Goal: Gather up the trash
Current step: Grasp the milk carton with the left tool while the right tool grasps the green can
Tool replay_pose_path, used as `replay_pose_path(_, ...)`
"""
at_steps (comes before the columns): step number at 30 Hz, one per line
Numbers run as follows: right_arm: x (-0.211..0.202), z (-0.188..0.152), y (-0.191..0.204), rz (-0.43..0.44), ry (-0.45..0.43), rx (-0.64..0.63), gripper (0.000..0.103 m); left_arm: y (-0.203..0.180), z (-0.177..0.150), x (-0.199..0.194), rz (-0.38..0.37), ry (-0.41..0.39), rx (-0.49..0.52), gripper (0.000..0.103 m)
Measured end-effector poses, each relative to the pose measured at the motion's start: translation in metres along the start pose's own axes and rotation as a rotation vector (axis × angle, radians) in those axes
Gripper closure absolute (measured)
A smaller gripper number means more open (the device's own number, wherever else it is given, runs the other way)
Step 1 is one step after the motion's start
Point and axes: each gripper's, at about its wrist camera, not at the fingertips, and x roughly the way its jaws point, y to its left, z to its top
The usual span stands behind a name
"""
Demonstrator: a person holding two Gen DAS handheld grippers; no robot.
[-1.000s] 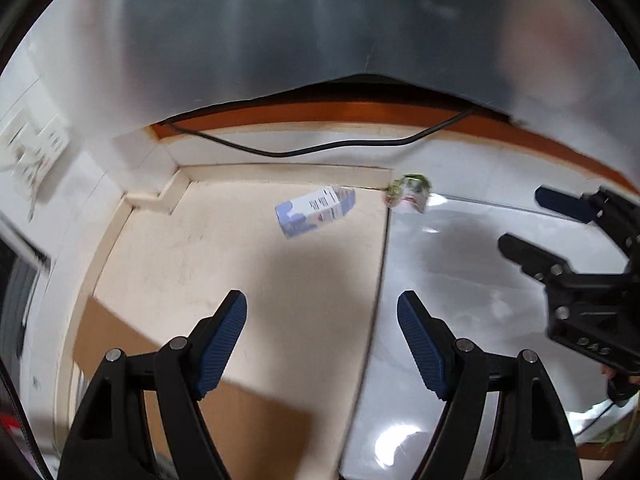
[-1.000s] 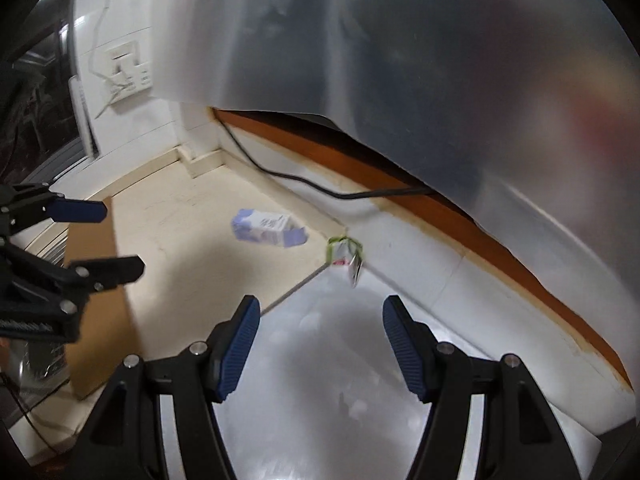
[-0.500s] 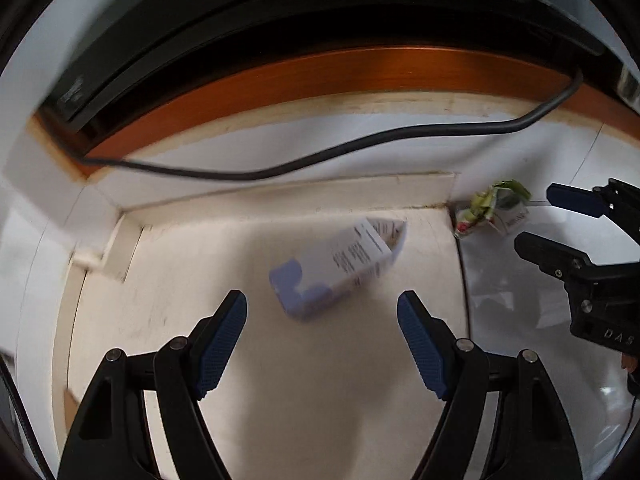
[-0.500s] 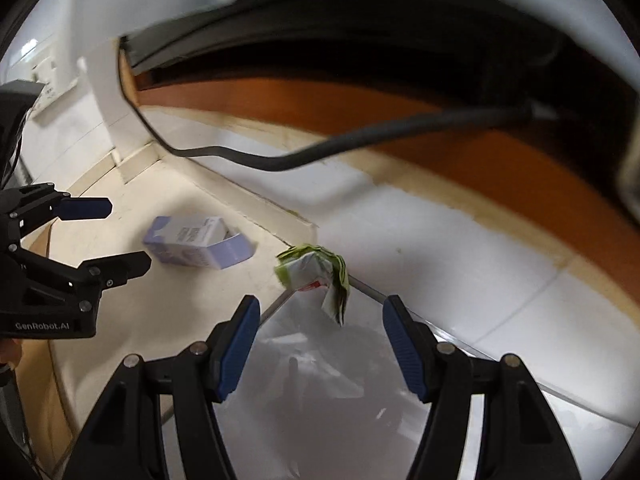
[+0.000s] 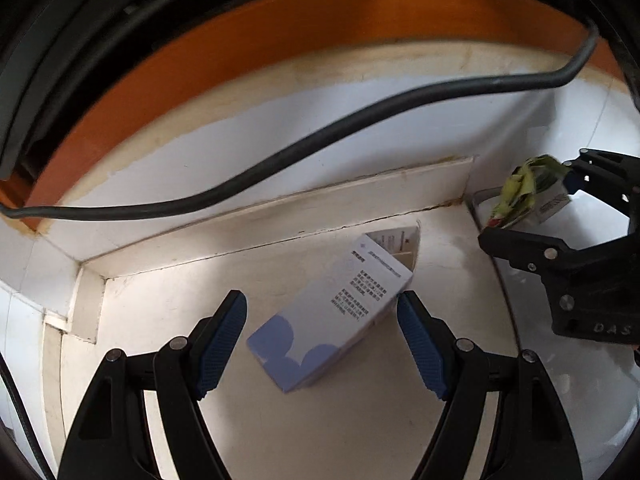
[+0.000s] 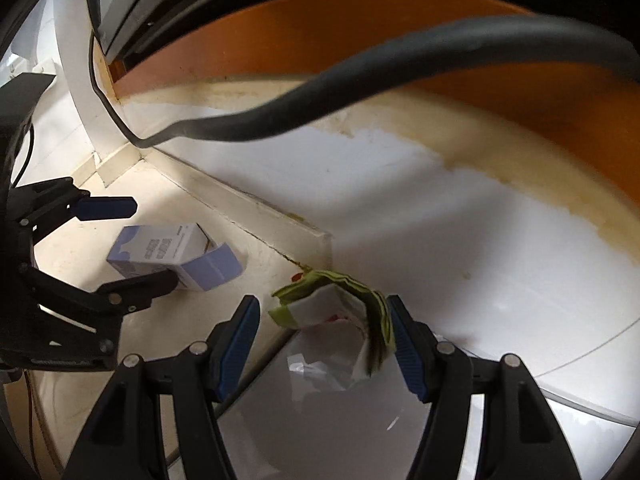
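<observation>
A white and blue carton box (image 5: 332,316) lies flat on the cream floor, one end flap open. My left gripper (image 5: 322,312) is open, a finger on either side of the box, its pads close but not pressing. A crumpled green and white wrapper (image 6: 336,304) lies where the floor meets the wall. My right gripper (image 6: 320,300) is open around it, the right pad at the wrapper's edge. The right wrist view also shows the left gripper (image 6: 152,242) straddling the box (image 6: 168,246). In the left wrist view the right gripper (image 5: 528,204) is around the wrapper (image 5: 520,192).
A thick black cable (image 5: 320,136) sags along the white wall, just above both grippers. Above it runs an orange wood band (image 5: 280,40). A low cream skirting (image 5: 320,204) edges the floor corner behind the box. A glossy pale surface (image 6: 340,420) lies under the right gripper.
Both grippers have come down and forward toward the wall corner. The box now sits between the left fingers and the wrapper between the right fingers. The translucent sheet overhead has left the view.
</observation>
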Motion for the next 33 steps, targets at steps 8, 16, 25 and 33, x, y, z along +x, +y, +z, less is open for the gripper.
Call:
replay_pose_path(8,0.007,0.003,0.003,0.009,0.016,0.032,0.039,0.015,-0.001,0.011,-0.035,0.033,-0.139,0.043)
replay_pose_path(16,-0.001,-0.008,-0.009,0.024,-0.003,0.038,0.07,0.018,-0.009,0.002,-0.073,0.055,-0.269,0.064)
replay_pose_path(25,-0.02,-0.026,-0.013,0.059,-0.005,0.073,0.075,0.017,-0.018,0.001,-0.151,0.09,-0.396,0.07)
replay_pose_path(33,-0.05,-0.041,-0.005,0.113,-0.002,0.066,0.075,0.0,-0.036,-0.034,-0.172,0.094,-0.422,0.07)
